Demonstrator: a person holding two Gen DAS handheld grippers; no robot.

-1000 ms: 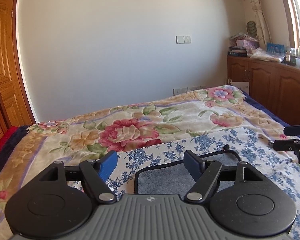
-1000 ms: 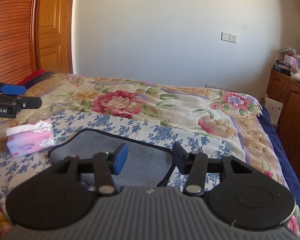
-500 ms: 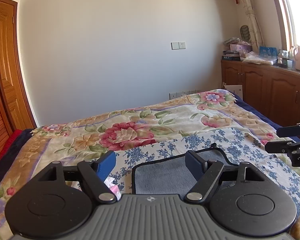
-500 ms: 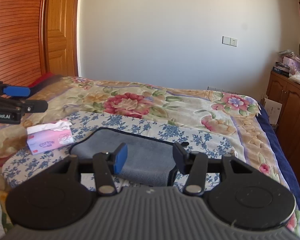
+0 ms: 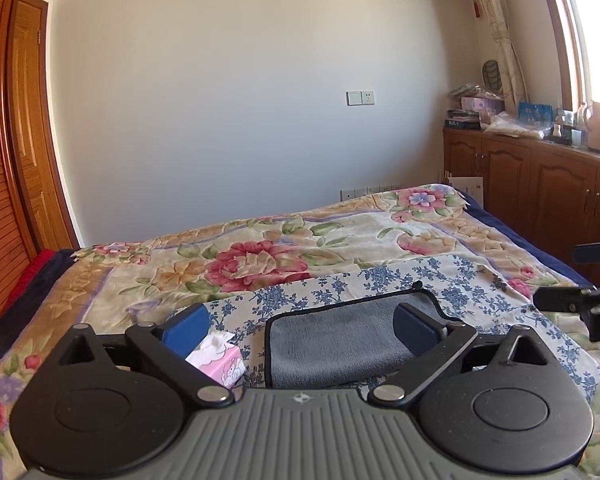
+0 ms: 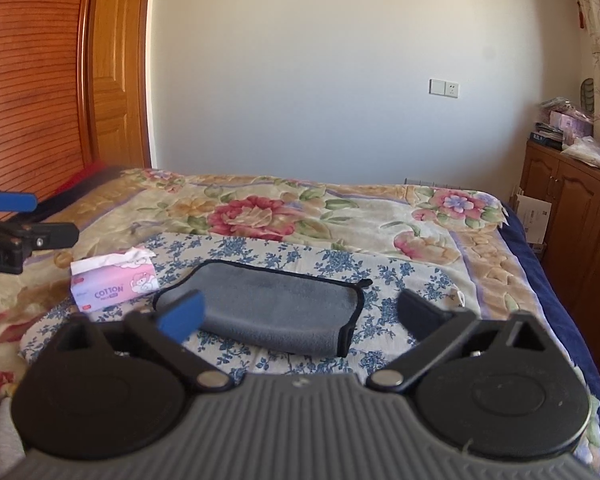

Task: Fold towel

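The grey towel (image 6: pixel 268 312) lies folded on a blue-and-white flowered cloth (image 6: pixel 400 280) spread over the big floral bedspread (image 6: pixel 260 212), its black-trimmed edge running around the far side and its rounded fold facing the near side of the bed. In the right wrist view the right gripper (image 6: pixel 300 314) hangs above the near edge of the towel with its jaws spread wide — the blue pad on one side, the dark pad on the other, nothing between them and neither touching the fabric. In the left wrist view the left gripper (image 5: pixel 302 326) likewise stands apart, its two fingers framing the towel (image 5: pixel 340 344) from above and holding nothing. A pink tissue pack (image 6: pixel 114 282) marked COTTON sits on the flowered cloth just beside the towel's left end, a white tissue sticking up from its top; the same pack (image 5: pixel 218 362) shows below the left gripper's blue pad. Each gripper appears at the edge of the other's view — the left one (image 6: pixel 32 218) by the wooden door (image 6: pixel 116 68), the right one (image 5: pixel 580 276) near the brown cabinet (image 5: pixel 540 188) under the window.
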